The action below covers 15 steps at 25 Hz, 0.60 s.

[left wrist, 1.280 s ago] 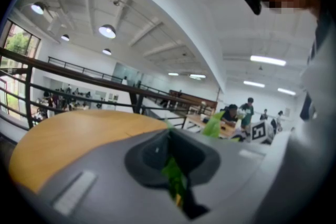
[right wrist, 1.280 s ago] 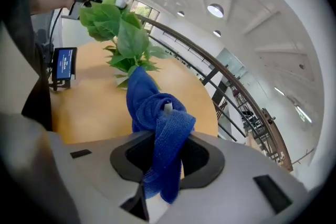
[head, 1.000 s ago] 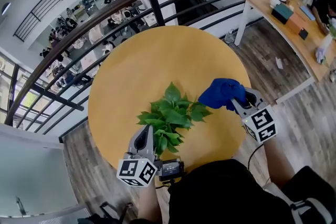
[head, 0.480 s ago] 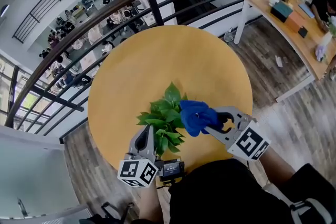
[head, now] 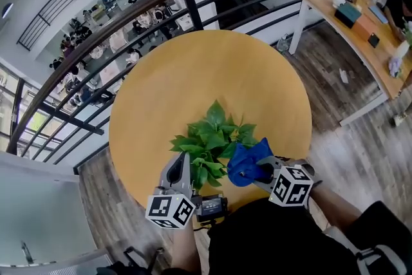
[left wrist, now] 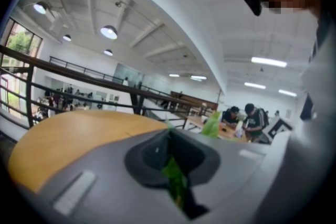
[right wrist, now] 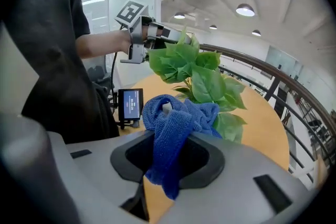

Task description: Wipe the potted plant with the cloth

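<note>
Head view showed one potted plant (head: 212,138) at 6 o'clock on the round table (head: 193,74), with one railing (head: 161,3) behind at 12. The left claw (head: 183,163) was clenched on one of its leaves at 7. The right claw (head: 259,170) gripped the one blue cloth (head: 243,163) against the foliage at 5, covering some of it.

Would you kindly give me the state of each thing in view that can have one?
Plant: on the table, leaves up, pot hidden, one leaf pinched.
Cloth: bunched, gripped, at the plant's leaves.
Left claw: shut on a plant leaf.
Right claw: shut on the cloth.
Table: bare apart from the plant.
</note>
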### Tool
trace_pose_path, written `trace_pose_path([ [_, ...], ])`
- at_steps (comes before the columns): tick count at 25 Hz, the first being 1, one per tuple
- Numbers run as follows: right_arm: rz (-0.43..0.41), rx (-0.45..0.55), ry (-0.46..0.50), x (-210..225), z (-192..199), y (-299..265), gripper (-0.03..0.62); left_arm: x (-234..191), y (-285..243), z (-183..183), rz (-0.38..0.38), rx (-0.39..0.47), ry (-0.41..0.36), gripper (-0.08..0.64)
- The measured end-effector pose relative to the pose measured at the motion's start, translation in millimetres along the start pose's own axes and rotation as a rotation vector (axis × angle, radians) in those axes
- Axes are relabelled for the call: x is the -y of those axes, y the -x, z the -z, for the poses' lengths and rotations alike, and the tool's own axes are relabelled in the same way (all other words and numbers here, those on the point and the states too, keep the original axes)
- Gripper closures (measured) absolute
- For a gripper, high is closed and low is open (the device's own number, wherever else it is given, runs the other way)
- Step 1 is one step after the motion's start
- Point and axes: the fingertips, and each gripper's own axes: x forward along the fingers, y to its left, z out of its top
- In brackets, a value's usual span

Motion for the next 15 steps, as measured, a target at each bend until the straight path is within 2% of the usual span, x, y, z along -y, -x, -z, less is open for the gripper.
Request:
trace_pose_path([
  [3,-0.061,0.070,0.022,-8.9,-15.6,13.2,0.470,-1.6,-0.2,-1.6,0.004,-0.004,-0.002,0.560],
  [5,-0.083,0.194,0.023,-5.0,-40.6,37.6,0.469,-2.2,-0.4,-1.6,0.002,-0.003,0.000,0.560],
  [7,-0.062,0.355,0.012,9.7,-73.0,72.9,0.469,-1.6,-0.2,-0.6,0.001,-0.003,0.001,0.560],
  [10,0.073,0.609,-0.045,47.6,-117.7,130.4,0.469,-0.8,0.7,0.4,0.001,-0.002,0.000,0.560],
  [12,0.192,0.728,-0.109,77.7,-134.2,164.4,0.469,0.1,0.4,0.3,0.001,-0.003,0.001,0.560],
  [15,0.291,0.881,-0.190,112.4,-148.8,202.6,0.469,2.0,-1.5,1.7,0.004,-0.003,0.003,0.560],
])
